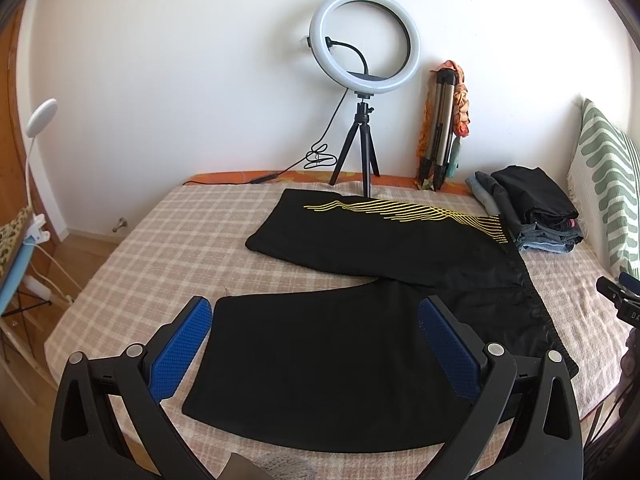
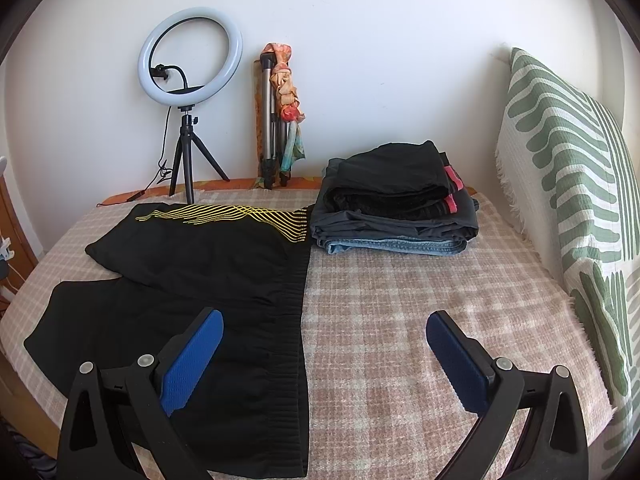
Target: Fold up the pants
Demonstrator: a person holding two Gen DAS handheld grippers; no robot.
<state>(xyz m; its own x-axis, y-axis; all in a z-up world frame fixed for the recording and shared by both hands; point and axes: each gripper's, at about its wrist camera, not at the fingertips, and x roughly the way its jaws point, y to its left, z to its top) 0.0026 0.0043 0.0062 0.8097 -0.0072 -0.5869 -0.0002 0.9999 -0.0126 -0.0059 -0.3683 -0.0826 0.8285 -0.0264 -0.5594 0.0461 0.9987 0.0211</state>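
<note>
Smooth black pants [image 1: 320,360] flat on checked woven blanket [image 2: 400,320], ribbed waistband [image 2: 288,360]

White wall [image 2: 360,40], plaid-covered bed [image 2: 400,300], lit ring light [image 1: 365,40] on tripod, green-striped pillow [image 2: 568,160], wooden floor [image 1: 80,248]

The near hem of the black pants [image 1: 320,360] ran behind the left gripper's [image 1: 316,344] frame. In the right wrist view the waistband passed under the picture's lower edge. The lower layers of the folded clothes stack [image 2: 396,208] showed only as edges.

Pants [image 1: 320,360] – matt black cloth; blanket [image 2: 400,340] – rough woven check.
</note>
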